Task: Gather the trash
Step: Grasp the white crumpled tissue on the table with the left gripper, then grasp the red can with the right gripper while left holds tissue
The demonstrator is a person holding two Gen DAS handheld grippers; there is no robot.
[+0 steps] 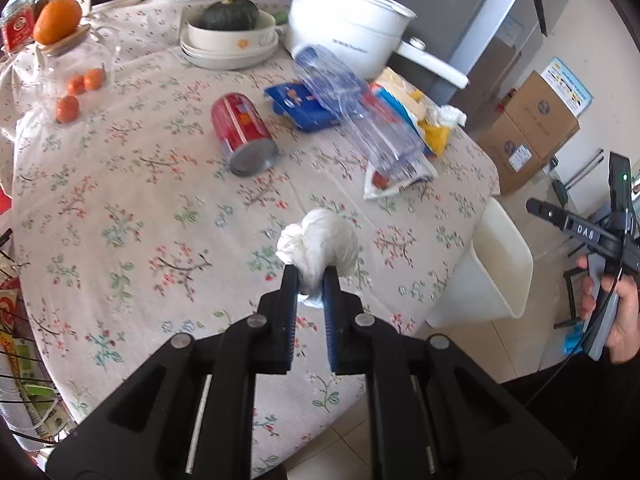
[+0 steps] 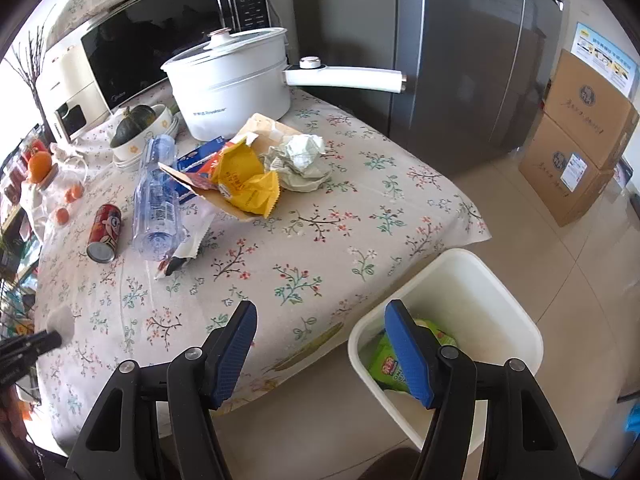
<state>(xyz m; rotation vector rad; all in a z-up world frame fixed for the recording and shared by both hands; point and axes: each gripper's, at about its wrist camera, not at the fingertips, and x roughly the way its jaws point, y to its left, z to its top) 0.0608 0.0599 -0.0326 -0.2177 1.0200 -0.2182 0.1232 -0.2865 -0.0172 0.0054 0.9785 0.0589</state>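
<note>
Tissue wad (image 1: 320,246) pinched btwn L fingers (image 1: 290,292).

Crumpled white tissue wad (image 1: 320,240) – pinched above floral table, white bin (image 2: 460,316) – green wrapper (image 2: 386,368) inside

The green packet (image 2: 394,366) in the white bin (image 2: 516,320) is partly hidden by the right tongs (image 2: 320,354); its label cannot be read.

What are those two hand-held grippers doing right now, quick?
Left hand-held gripper: closed on a crumpled white tissue above the table.
Right hand-held gripper: open, holding nothing, near the white bin.
</note>
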